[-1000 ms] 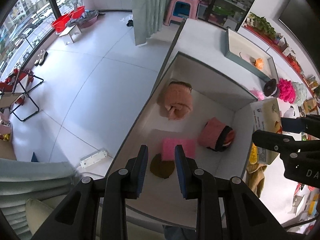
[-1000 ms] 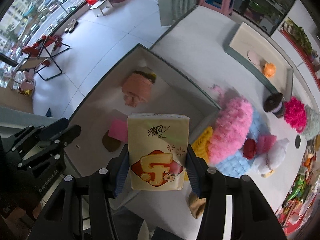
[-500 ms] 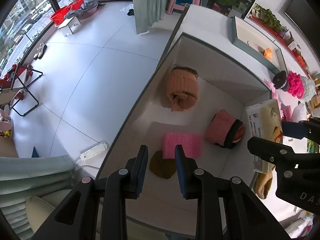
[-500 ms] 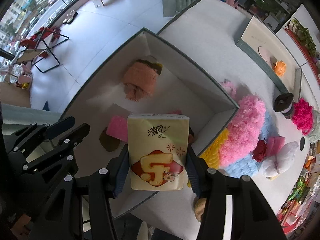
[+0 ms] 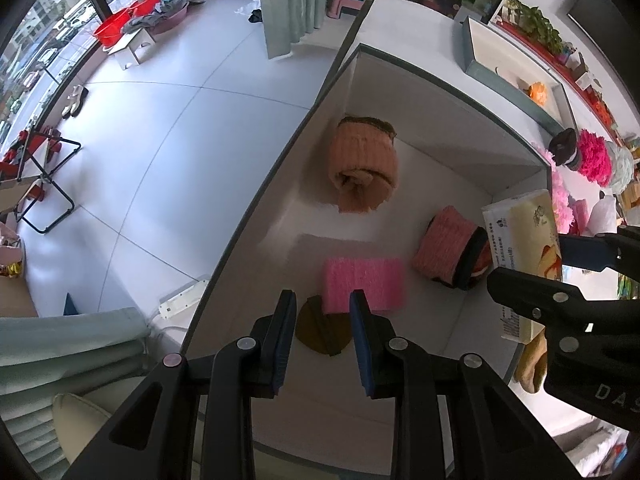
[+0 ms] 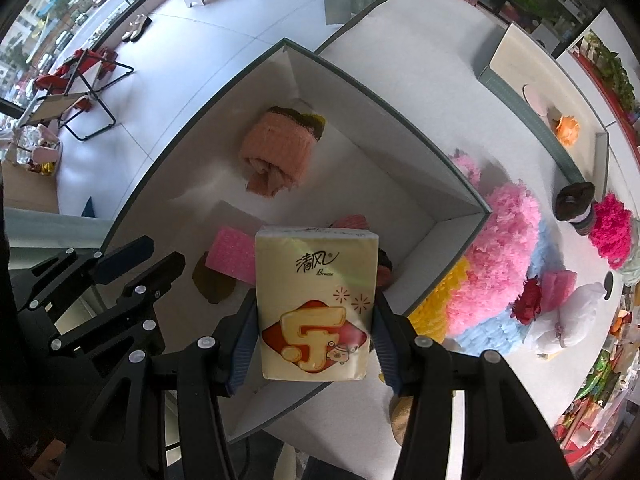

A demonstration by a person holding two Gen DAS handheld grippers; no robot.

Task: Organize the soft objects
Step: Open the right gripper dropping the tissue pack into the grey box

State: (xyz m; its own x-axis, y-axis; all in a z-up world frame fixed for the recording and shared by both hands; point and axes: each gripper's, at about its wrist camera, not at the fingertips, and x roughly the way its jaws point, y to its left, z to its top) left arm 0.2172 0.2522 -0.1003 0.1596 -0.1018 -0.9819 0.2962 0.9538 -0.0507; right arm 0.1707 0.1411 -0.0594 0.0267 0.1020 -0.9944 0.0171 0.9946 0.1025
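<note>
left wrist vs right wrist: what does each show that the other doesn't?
Left wrist only: the white power strip on the floor.

Right wrist only: the tissue pack's printed front, and the fluffy yellow and blue pieces outside the box.

Both: the box, the orange rolled towel, the pink sponge, and the right gripper shut on the pack.

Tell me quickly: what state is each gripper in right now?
Left gripper: shut as far as it goes, holding nothing.
Right gripper: shut on the tissue pack.
</note>
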